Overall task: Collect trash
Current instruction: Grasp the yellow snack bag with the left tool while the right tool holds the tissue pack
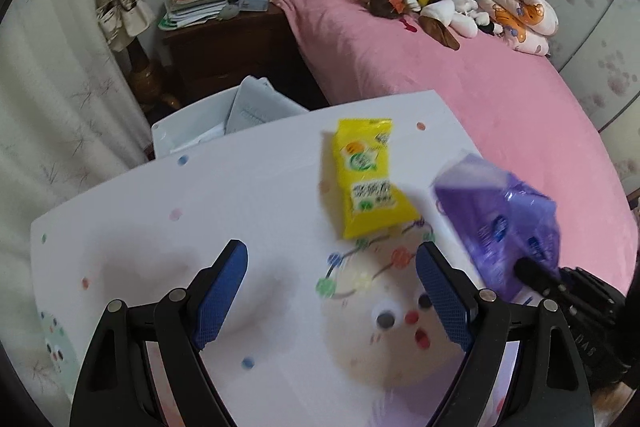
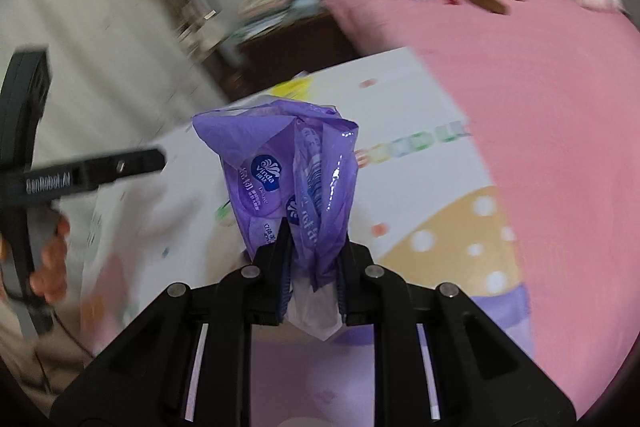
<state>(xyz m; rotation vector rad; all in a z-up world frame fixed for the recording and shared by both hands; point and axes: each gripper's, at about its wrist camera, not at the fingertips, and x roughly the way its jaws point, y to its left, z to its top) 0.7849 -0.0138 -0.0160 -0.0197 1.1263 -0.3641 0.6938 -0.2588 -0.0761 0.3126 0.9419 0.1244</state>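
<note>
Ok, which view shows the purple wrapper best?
The right wrist view: the purple wrapper fills the centre, sharp, pinched in the right tool. The left wrist view shows it blurred near the right edge, beside the yellow packet.

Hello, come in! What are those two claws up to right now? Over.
Right claw shut on purple wrapper, lifted off table. Left claw open, empty. Yellow packet on table, nothing blocking it.

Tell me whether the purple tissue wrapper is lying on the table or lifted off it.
Lifted: the right gripper is shut on the crumpled purple tissue wrapper, holding it above the table.
</note>
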